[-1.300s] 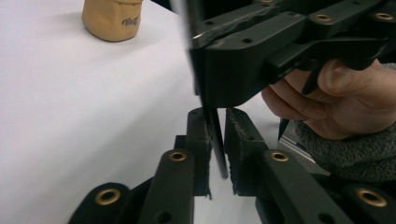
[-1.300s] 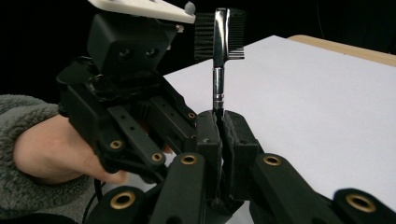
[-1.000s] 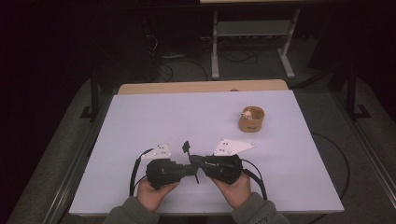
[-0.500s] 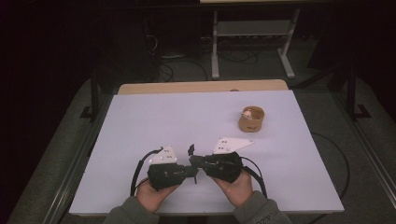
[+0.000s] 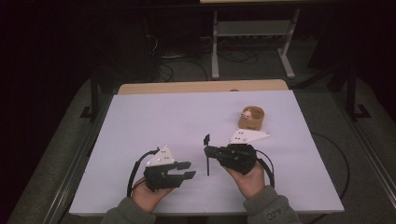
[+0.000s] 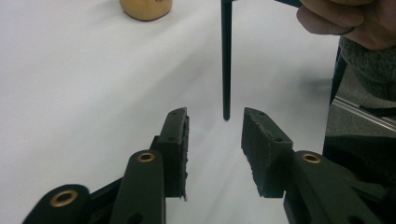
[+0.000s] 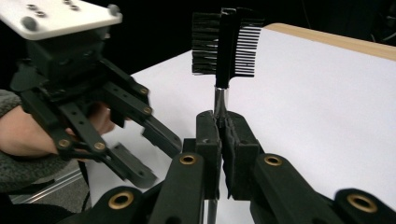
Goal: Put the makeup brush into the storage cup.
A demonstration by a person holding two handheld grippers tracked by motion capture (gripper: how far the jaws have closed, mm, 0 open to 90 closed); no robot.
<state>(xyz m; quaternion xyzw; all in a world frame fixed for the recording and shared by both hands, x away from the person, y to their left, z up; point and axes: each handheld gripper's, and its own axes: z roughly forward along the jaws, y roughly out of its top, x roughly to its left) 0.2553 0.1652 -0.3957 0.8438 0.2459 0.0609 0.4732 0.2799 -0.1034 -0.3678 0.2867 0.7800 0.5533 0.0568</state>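
The white table (image 5: 154, 116) is bare across its upper left in the high view; a small tan cup (image 5: 252, 119) sits upper right. The right gripper (image 7: 223, 140) is clamped on the brush-comb (image 7: 228, 42) (handle upright). At lower centre the left gripper (image 5: 187, 170) has just been opening, nothing between its jaws. No legible writing.

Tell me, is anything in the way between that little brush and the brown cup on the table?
Nothing visible. The right gripper holds the brush-comb upright, and bare white table lies between it and the brown cup. The left gripper, jaws just opened, sits on the other side.
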